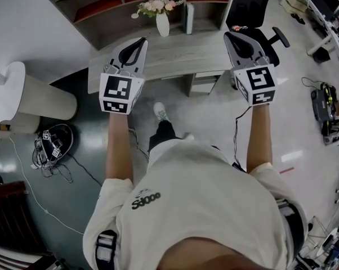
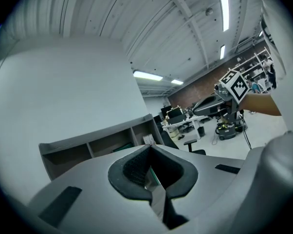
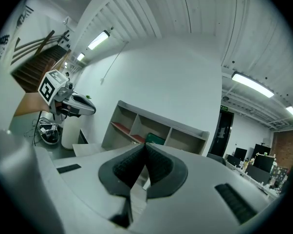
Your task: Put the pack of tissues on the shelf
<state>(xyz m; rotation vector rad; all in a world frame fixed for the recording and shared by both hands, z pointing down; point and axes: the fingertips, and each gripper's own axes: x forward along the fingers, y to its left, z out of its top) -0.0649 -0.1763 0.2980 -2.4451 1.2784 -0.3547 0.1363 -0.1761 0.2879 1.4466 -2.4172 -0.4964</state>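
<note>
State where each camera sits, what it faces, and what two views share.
Head view: on the head, steeply down at desk and shelf; torso, arms, left hand-held gripper, right hand-held gripper show.
Left gripper view: along its own shut jaws toward the shelf; right forearm shows.
Right gripper view: along its own shut jaws toward the shelf; left forearm shows.
Shared: both gripper views see the shelf.

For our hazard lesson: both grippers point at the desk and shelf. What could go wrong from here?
The vase of flowers stands ahead, between the left gripper and right gripper; a reach may tip it. Floor cables near the person's feet could trip them.
</note>
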